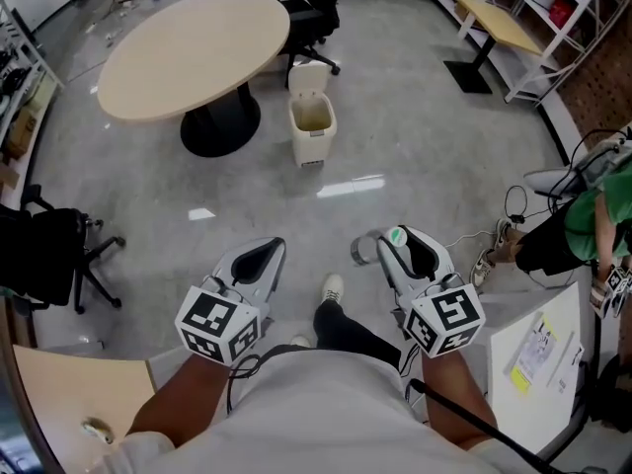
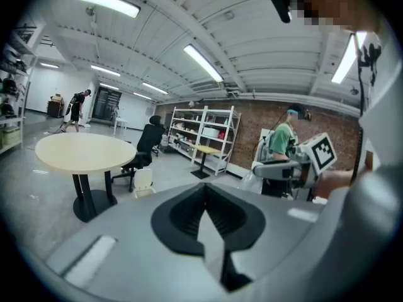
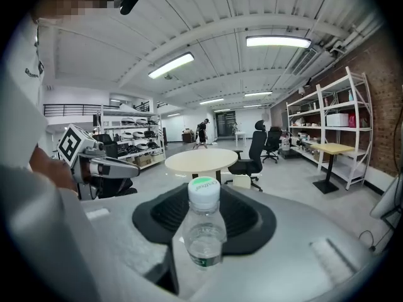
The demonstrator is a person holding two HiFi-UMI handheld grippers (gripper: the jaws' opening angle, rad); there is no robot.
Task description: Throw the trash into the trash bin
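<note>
The cream trash bin (image 1: 312,126) stands on the floor with its lid up, beside the round table; it also shows far ahead as the bin (image 2: 143,181) and the bin (image 3: 240,181). My right gripper (image 1: 400,245) is shut on a clear plastic bottle (image 3: 203,228) with a green cap (image 1: 396,235), which stands upright between the jaws. My left gripper (image 1: 265,255) is level with it to the left, shut with nothing in it. Both are held low in front of me, well short of the bin.
A round beige table (image 1: 193,52) stands beside the bin, with a black office chair (image 1: 311,13) behind it. Another black chair (image 1: 49,255) is at the left. A person in green (image 1: 583,230) crouches at the right by cables (image 1: 513,210) and a white board (image 1: 538,363). Shelves (image 1: 533,18) line the far right.
</note>
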